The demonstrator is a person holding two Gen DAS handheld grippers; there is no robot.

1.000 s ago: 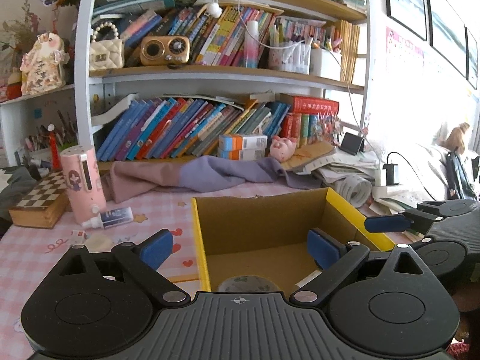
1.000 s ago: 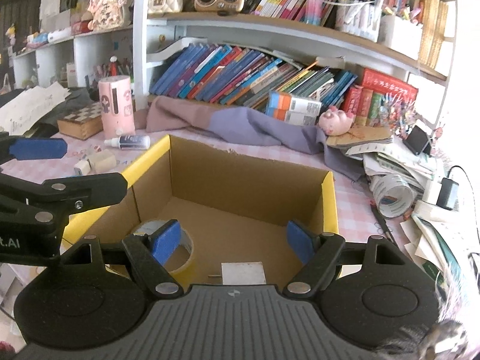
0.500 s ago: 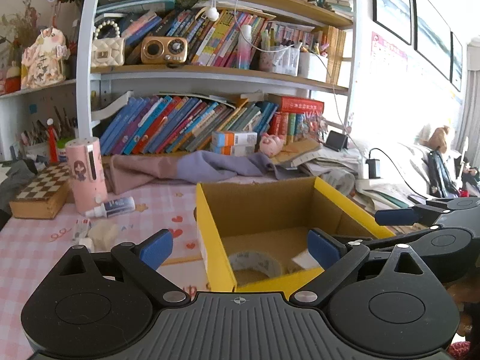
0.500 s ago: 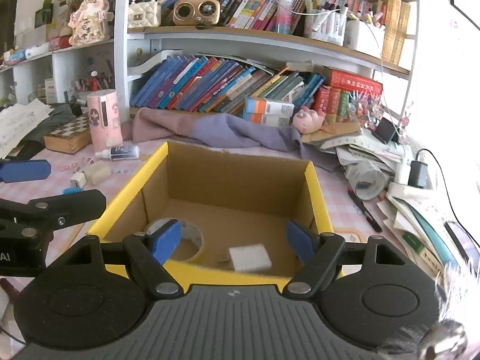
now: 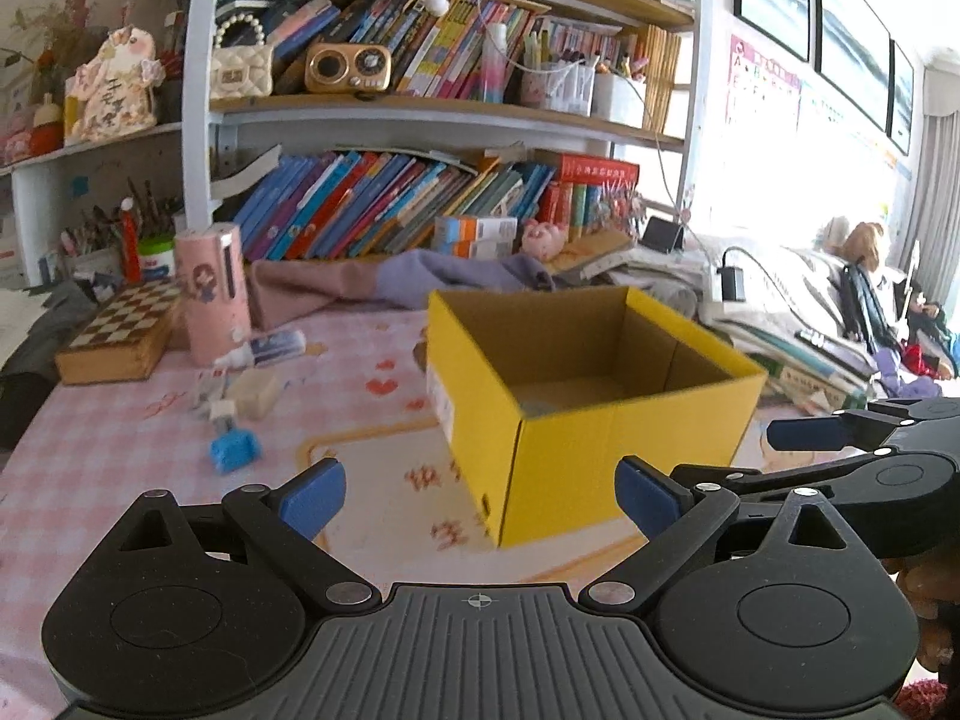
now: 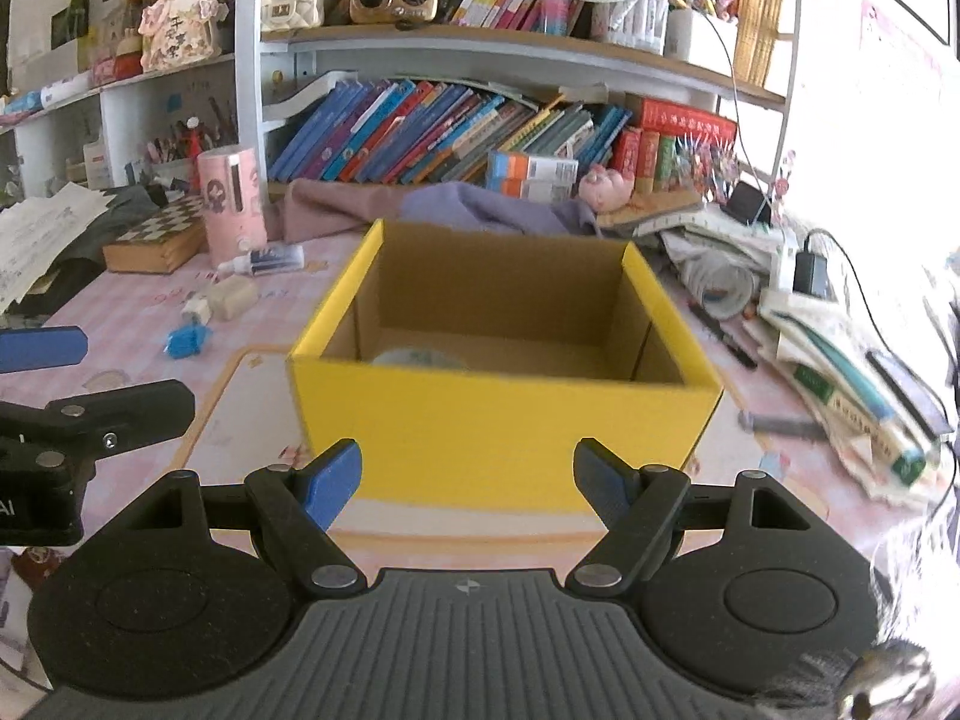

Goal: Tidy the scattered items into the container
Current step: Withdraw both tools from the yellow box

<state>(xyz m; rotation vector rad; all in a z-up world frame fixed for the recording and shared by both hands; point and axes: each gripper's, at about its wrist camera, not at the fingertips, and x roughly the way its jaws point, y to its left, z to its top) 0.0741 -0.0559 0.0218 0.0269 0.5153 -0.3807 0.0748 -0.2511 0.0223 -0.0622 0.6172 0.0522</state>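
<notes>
A yellow cardboard box (image 5: 624,450) (image 6: 504,420) stands open on the pink checked tablecloth. A tape roll (image 6: 417,358) just shows inside it. Left of the box lie a blue clip (image 5: 235,450) (image 6: 189,341), a beige eraser-like block (image 5: 255,393) (image 6: 231,297), a small white piece (image 5: 221,411) and a small bottle (image 5: 270,348) (image 6: 264,258). My left gripper (image 5: 480,495) is open and empty, in front of the box's near corner. My right gripper (image 6: 468,474) is open and empty, in front of the box's near wall.
A pink cylinder (image 5: 213,291) and a chessboard box (image 5: 117,333) stand at the back left. A purple cloth (image 6: 456,210) lies behind the box under the bookshelf. Papers, books and a charger (image 6: 810,276) pile up on the right.
Both grippers have pulled back and away from over the box. Its outer yellow walls now show, and the items on the cloth to the left have come into view.
</notes>
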